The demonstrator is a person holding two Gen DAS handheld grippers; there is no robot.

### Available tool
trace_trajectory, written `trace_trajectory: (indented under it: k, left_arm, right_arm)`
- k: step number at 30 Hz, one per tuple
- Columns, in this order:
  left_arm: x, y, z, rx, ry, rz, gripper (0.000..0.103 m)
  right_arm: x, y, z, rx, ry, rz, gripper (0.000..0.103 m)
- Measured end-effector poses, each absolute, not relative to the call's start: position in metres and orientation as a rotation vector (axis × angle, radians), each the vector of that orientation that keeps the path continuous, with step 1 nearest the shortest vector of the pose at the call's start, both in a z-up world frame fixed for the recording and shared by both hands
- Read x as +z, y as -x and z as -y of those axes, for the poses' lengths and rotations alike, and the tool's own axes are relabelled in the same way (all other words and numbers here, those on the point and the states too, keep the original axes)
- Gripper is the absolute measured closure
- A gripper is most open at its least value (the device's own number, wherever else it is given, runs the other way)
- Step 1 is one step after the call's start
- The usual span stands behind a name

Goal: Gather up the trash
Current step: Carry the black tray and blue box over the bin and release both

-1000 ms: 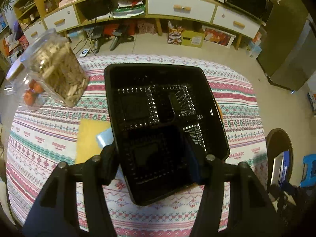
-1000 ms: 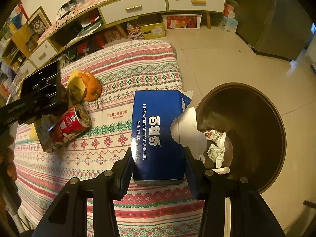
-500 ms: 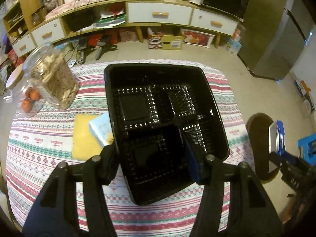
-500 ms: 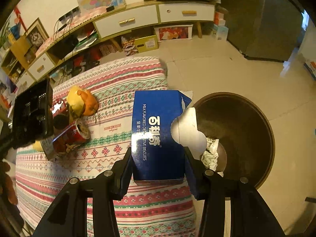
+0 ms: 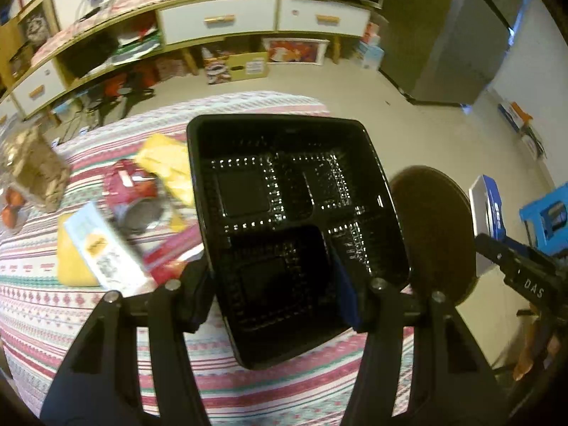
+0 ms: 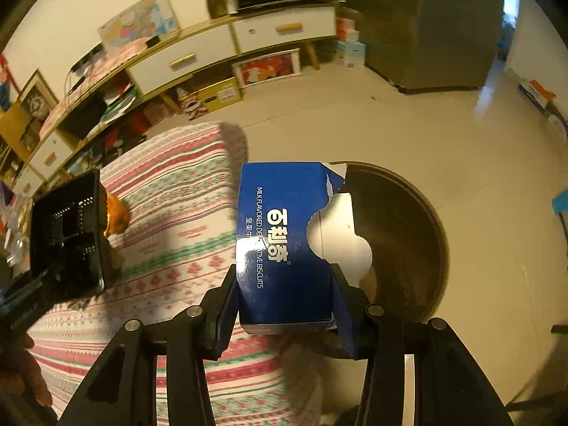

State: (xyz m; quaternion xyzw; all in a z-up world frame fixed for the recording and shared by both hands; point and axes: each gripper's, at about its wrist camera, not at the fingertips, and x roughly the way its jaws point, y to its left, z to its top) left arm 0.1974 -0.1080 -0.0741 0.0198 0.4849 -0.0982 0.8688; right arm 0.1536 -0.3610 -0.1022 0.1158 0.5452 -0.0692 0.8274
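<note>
My left gripper [image 5: 277,291] is shut on a black plastic meal tray [image 5: 291,220] with several compartments, held above the patterned tablecloth [image 5: 71,319]. My right gripper [image 6: 284,301] is shut on a blue biscuit box [image 6: 284,234] with a torn white opening, at the table's right edge beside the round brown bin [image 6: 401,241] on the floor. In the left wrist view the bin [image 5: 433,234] lies just right of the tray, with the blue box [image 5: 488,220] beyond it. The right wrist view shows the tray [image 6: 67,238] far left.
On the cloth left of the tray lie a red can [image 5: 133,195], a yellow wrapper [image 5: 167,170], a white-and-yellow packet [image 5: 103,248] and a jar of snacks [image 5: 32,170]. A long low cabinet [image 5: 220,25] runs along the far wall. A hand [image 6: 25,372] shows at lower left.
Both grippers have swung right toward the bin with their loads. The bin now sits close beside the tray in the left view, and fills more of the right view behind the box.
</note>
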Motion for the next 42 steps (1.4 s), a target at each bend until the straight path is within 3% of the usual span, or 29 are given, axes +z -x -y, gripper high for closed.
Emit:
trace_trajectory:
  k: [19,23,25,26,42]
  left_arm:
    - [-0.109,-0.21,0.248,-0.44,-0.171,-1.043,0.043]
    - [-0.111,-0.213,0.251,-0.483,-0.142,-1.042,0.04]
    - [-0.109,-0.214,0.247,-0.448,-0.151,-1.024,0.022]
    - [-0.108,-0.212,0.248,-0.441,-0.152,-1.012,0.019]
    - [-0.086,-0.186,0.19,-0.39,-0.147,-0.974,0.017]
  right_arm:
    - [-0.109,-0.118,0.455,-0.308,-0.347,-1.156,0.055]
    - [-0.11,-0.119,0.459,-0.31,-0.353,-1.159,0.055]
    - [-0.11,-0.119,0.458,-0.309,-0.349,-1.16,0.055]
    - [-0.11,-0.119,0.458,-0.308,-0.347,-1.161,0.055]
    - [-0.122,-0.13,0.442,-0.305,-0.306,-1.201,0.054]
